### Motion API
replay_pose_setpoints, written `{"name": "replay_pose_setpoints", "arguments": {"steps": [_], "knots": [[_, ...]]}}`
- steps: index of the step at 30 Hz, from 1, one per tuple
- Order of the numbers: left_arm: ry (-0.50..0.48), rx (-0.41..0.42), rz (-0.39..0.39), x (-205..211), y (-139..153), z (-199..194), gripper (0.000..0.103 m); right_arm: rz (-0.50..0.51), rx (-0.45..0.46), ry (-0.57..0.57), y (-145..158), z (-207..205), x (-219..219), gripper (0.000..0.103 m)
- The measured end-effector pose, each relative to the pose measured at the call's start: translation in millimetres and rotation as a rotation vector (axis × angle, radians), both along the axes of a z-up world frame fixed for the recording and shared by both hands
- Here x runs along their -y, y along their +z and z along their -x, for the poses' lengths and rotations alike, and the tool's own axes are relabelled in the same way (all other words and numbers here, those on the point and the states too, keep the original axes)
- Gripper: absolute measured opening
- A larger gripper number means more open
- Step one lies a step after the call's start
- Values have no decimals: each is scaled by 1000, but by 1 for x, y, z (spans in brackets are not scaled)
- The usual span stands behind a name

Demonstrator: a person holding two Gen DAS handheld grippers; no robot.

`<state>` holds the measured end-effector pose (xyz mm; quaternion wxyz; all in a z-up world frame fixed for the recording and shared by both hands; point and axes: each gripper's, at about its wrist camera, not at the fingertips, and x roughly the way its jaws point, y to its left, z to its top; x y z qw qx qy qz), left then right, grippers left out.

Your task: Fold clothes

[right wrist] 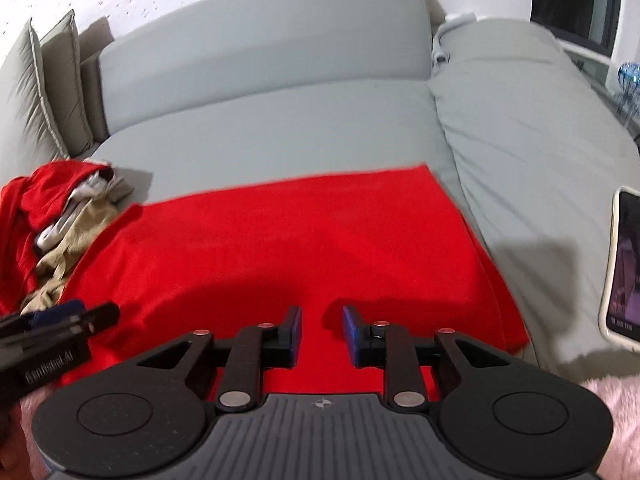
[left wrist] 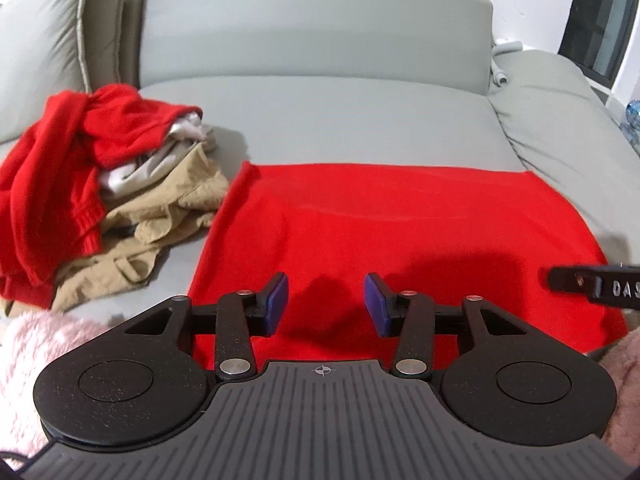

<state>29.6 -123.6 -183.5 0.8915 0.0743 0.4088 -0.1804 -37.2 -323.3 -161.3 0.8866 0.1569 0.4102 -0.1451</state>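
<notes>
Far left: upright grey cushions (left wrist: 44, 20) are propped against the wall at the end of a grey sofa (left wrist: 320, 120).

Left, on the seat: a loose pile of clothes (left wrist: 100, 184) is heaped. A crumpled red garment (left wrist: 52, 168) is draped over the top, white cloth (left wrist: 188, 128) is caught beneath it, and a tan garment (left wrist: 168, 208) is spread at the base. The pile is set just beside the flat red cloth, its tan edge close to that cloth's left border.

Centre: a red cloth (left wrist: 380, 224) is laid flat and smooth across the front of the seat, its far edge straight, its right edge reaching the seam with the next cushion.

Over the cloth's near edge: the left gripper (left wrist: 326, 304) is held with its jaws parted, blue pads (left wrist: 280, 300) apart, nothing between them. The right gripper (right wrist: 322, 332) is held alongside, to the right, its jaws parted by a narrower gap, also with nothing between them.

Right: a rumpled grey cushion (right wrist: 520, 120) is set beside the seat.

Far right: a phone (right wrist: 624, 264) with a lit screen is seen at the edge of the right wrist view.
</notes>
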Motion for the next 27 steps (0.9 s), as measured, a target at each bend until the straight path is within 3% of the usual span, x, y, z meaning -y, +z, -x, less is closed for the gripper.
{"name": "replay_pose_setpoints", "arguments": {"steps": [6, 10, 12, 14, 18, 21, 23, 27], "knots": [[-55, -51, -81, 12, -20, -2, 48, 6, -34, 68, -31, 0, -1, 25], [-77, -76, -151, 15, -19, 3, 48, -23, -83, 59, -29, 10, 1, 26], [-79, -111, -185, 16, -19, 6, 49, -45, -123, 50, -29, 15, 3, 30], [-88, -186, -227, 13, -19, 9, 51, -133, -181, -3, -31, 24, 10, 41], [-46, -284, -199, -3, -20, 12, 51, -282, -203, -94, -34, 40, 26, 45], [-9, -242, -135, -15, -11, 16, 51, -336, -131, -151, -27, 53, 44, 47], [-4, -182, -70, -20, -1, 19, 53, -361, -35, -200, -18, 61, 63, 51], [20, -143, -9, -26, 3, 17, 54, -333, 47, -267, -10, 68, 95, 62]]}}
